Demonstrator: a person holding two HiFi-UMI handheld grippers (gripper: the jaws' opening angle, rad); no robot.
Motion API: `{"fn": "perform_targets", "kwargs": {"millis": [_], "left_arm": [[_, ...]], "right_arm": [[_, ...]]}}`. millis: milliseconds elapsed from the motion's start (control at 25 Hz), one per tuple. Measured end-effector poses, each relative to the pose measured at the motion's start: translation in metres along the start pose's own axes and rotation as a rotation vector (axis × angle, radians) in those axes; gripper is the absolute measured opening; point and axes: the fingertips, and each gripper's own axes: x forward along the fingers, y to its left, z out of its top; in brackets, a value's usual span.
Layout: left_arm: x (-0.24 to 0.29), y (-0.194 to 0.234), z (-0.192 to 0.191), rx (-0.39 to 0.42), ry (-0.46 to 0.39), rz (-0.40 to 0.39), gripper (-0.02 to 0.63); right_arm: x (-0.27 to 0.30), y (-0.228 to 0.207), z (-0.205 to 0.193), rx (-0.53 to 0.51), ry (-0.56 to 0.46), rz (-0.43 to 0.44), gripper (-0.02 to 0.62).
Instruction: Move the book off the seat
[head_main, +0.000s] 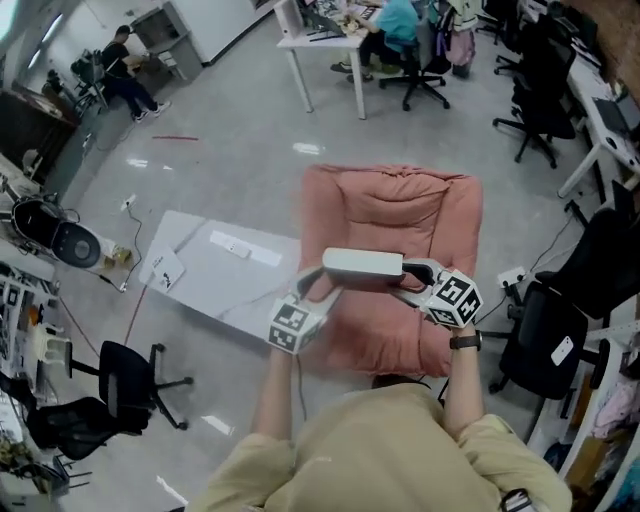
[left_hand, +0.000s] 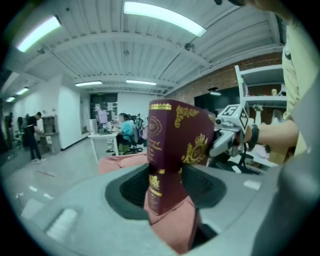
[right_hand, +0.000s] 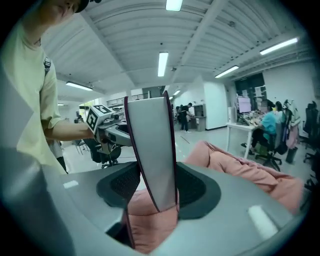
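Pink seat (head_main: 400, 210) is seen lowest in the head view. Maroon book (head_main: 362, 264) is held level above it, pale page edge upward. Its L end is pinched by L gripper (head_main: 318, 280) fingers, its R end by R gripper (head_main: 415, 280) fingers.

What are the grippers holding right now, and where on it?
Both hold the maroon book above the pink seat. The left gripper clamps its left end and the right gripper its right end, as the head view shows.
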Motion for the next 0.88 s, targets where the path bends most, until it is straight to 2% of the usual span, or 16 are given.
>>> {"fn": "perform_targets", "kwargs": {"millis": [200, 320, 440, 640, 880], "left_arm": [[-0.060, 0.049, -0.003, -0.068, -0.025, 0.223, 0.201], [-0.109, 0.073, -0.013, -0.114, -0.026, 0.352, 0.201], [-0.174, 0.088, -0.030, -0.163, -0.024, 0.465, 0.202], [-0.278, 0.097, -0.075, -0.229, -0.043, 0.632, 0.206], [-0.401, 0.100, -0.123, -0.291, -0.123, 0.782, 0.213]], "right_arm": [[0.063, 0.014, 0.051, -0.151, 0.017, 0.206, 0.222], [0.107, 0.040, 0.076, -0.212, 0.019, 0.338, 0.221], [0.152, 0.087, 0.094, -0.251, 0.023, 0.477, 0.219], [0.221, 0.177, 0.099, -0.307, 0.031, 0.678, 0.216], [0.283, 0.290, 0.116, -0.351, 0.028, 0.801, 0.215]]}}
